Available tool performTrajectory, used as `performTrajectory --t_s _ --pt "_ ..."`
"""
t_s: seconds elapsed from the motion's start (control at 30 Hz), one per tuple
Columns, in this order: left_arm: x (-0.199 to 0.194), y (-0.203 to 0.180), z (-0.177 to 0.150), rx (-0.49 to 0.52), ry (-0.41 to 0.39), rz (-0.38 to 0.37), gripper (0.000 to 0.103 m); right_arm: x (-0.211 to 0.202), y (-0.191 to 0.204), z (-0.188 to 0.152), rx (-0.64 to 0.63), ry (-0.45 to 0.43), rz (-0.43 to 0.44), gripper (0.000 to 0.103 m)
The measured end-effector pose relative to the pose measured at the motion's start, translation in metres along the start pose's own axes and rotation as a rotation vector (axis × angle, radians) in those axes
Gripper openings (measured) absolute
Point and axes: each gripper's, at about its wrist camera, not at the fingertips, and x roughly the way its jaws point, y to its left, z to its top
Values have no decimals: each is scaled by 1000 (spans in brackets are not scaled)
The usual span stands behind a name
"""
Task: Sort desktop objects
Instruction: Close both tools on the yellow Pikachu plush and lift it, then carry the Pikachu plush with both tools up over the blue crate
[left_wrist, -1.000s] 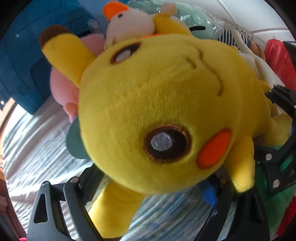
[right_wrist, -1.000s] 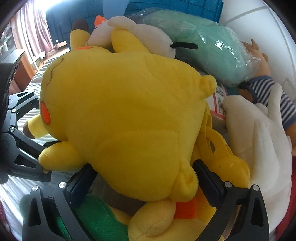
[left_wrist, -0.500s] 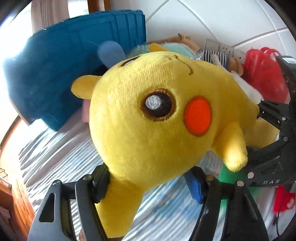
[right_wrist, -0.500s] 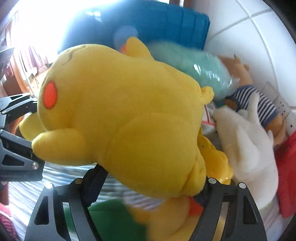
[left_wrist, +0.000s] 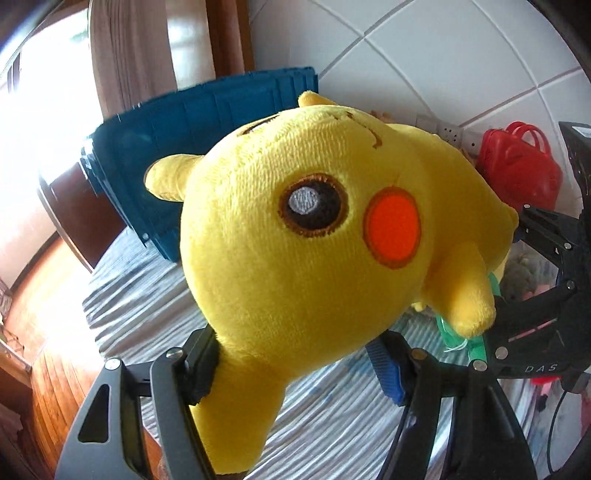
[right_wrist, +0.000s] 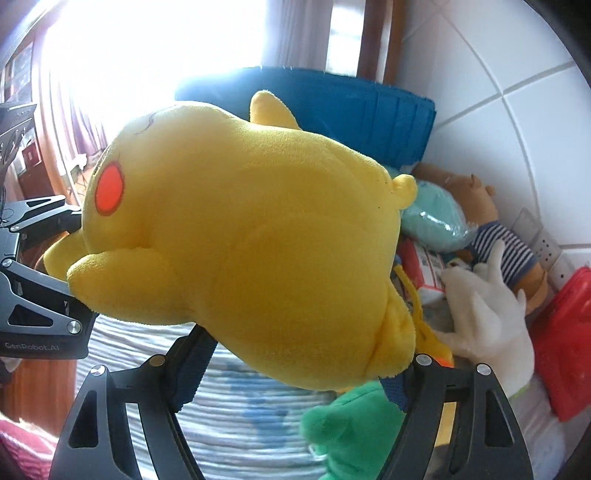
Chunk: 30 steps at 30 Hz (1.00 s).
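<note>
Both grippers, left (left_wrist: 295, 365) and right (right_wrist: 295, 362), now clamp the yellow plush (left_wrist: 317, 236), lifted higher above the striped cloth (left_wrist: 147, 295).

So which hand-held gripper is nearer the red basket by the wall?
Right. The right hand-held gripper, clamping the yellow plush's body, sits beside the red basket; the left hand-held gripper, on its head, is farther off.

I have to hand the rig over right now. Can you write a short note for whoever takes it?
Left claw: shut on the head end of the yellow plush.
Right claw: shut on its body end.
The plush hangs in the air over the striped cloth, in front of the blue bin.
Done: plush gripped and off the pile.
Left: set it down, then sort the green plush, white plush and striped-shirt doll by the wall.
</note>
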Motion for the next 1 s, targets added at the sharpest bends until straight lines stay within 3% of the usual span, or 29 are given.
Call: performTrajectory --t_s 0.33,0.53,1.0 --pt "-38 13 3 68 -61 -42 69 -46 42 9 42 -45 -86 78" --pt "-52 47 11 86 -79 -75 69 -53 58 21 57 -52 -128 78" --pt "-70 82 -1 79 -97 -114 69 -61 91 36 51 -43 -171 78"
